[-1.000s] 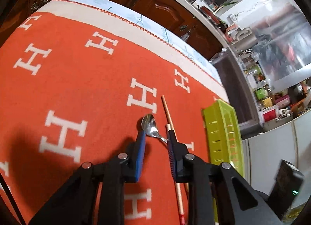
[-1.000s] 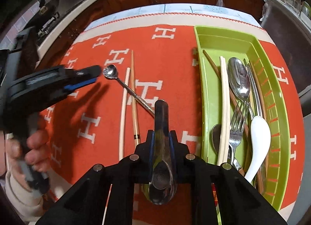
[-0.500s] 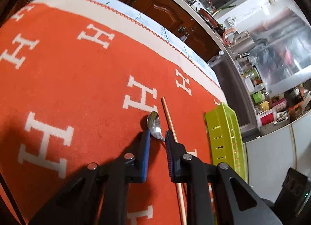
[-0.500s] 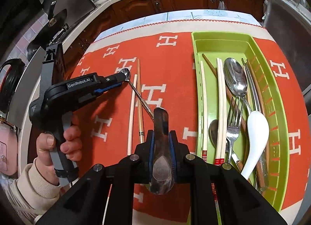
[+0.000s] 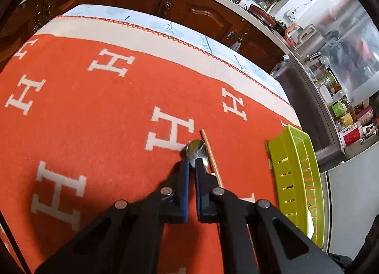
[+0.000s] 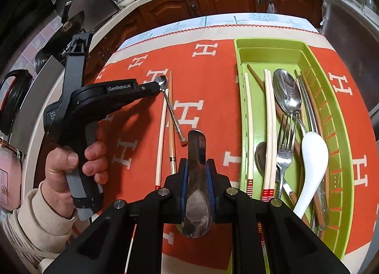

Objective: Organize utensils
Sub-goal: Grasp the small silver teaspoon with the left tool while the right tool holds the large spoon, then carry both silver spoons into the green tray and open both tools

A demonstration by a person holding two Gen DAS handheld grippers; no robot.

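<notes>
Now | left gripper (image 5: 192, 163): fingers pinched on small round-bowled steel spoon (image 5: 196, 150), lying on cloth, pointing 12 o'clock | right gripper (image 6: 197, 167): clamped on broad flat-handled steel spoon (image 6: 196, 179), level.

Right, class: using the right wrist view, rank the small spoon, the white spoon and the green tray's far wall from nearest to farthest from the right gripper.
1. White spoon, to the right, in the green tray.
2. Small spoon, ahead and left, on the orange cloth.
3. The tray's far wall, ahead and right.

Measured from the right gripper.
</notes>
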